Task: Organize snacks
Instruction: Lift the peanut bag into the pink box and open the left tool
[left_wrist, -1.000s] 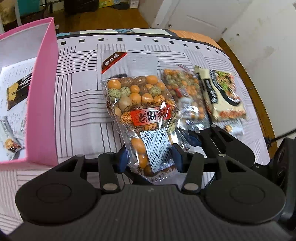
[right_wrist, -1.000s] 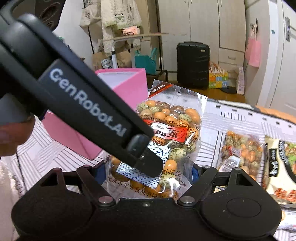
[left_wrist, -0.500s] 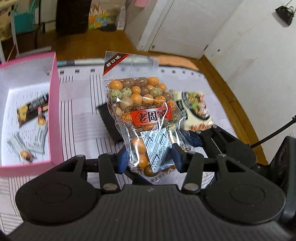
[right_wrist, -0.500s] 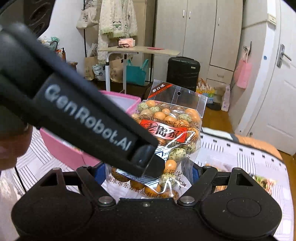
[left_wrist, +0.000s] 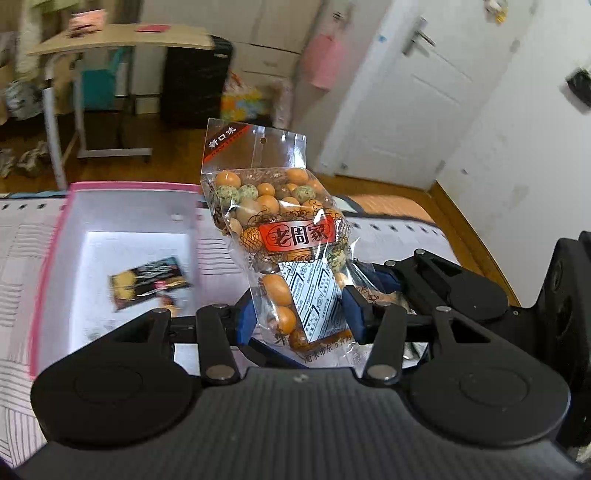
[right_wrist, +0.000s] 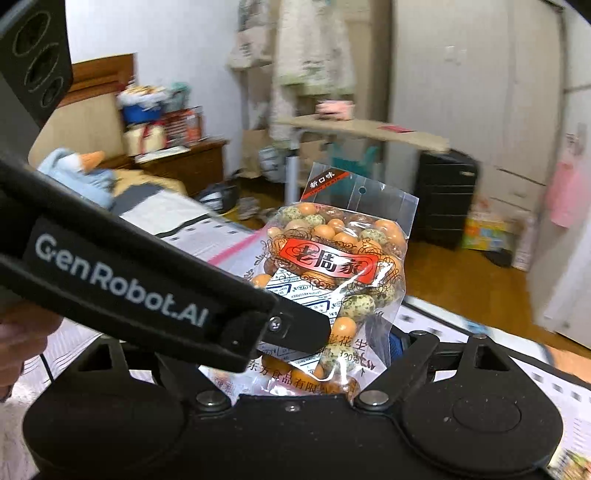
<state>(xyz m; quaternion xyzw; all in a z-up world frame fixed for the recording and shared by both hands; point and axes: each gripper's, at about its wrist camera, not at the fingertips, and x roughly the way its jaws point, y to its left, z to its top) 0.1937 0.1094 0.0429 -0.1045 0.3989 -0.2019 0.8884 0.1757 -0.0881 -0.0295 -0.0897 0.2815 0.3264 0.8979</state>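
A clear bag of coated peanuts (left_wrist: 280, 236) with a red label is held upright in the air by both grippers at its lower end. My left gripper (left_wrist: 301, 314) is shut on the bag's bottom. My right gripper (right_wrist: 325, 350) is also shut on the same bag (right_wrist: 332, 258); the left gripper's black body (right_wrist: 122, 280) crosses in front of it. The pink box (left_wrist: 51, 236) with a white inside lies below and to the left, with a dark snack packet (left_wrist: 147, 284) in it.
The striped bedspread (left_wrist: 391, 229) lies under the grippers. A desk (left_wrist: 122, 40), a black suitcase (left_wrist: 192, 85) and a white door (left_wrist: 417, 85) stand beyond the bed. The wooden floor (left_wrist: 373, 181) shows past the bed edge.
Both grippers have lifted the peanut bag off the bed and swung it left toward the pink box. The other snack packs on the bed have dropped out of view.
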